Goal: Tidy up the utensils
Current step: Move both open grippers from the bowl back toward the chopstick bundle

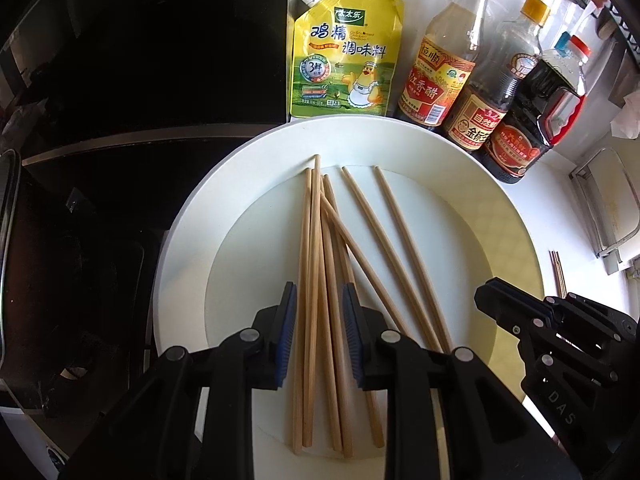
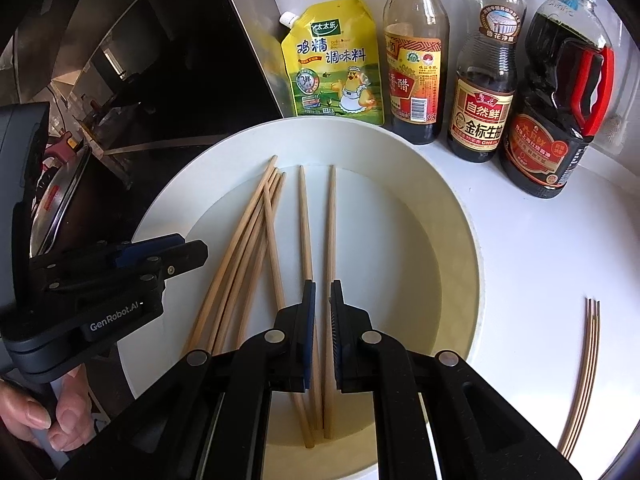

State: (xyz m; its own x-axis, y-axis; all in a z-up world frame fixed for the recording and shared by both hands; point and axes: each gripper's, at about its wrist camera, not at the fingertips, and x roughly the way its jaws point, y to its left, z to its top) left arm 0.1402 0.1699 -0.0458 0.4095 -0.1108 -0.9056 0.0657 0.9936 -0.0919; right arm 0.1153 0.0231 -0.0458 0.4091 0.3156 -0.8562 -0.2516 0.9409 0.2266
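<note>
White counter [image 2: 540, 248], sauce bottles [image 2: 482, 92] behind white plate [image 2: 452, 216]; six wooden chopsticks [image 1: 316, 264] loose on plate. Left gripper [image 1: 319, 300] narrowly parted astride the crossed cluster, pinching nothing; right gripper [image 2: 322, 300] nearly shut, empty. Risk: crossed sticks rolling or dragging neighbours when pinched.

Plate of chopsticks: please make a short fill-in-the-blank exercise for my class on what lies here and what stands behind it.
The wooden chopsticks lie on a white ___.
Counted on it, they number ___.
Behind it, the sauce bottles number ___.
The seasoning pouch left of them is coloured ___.
Missing words: plate; six; three; yellow.
</note>
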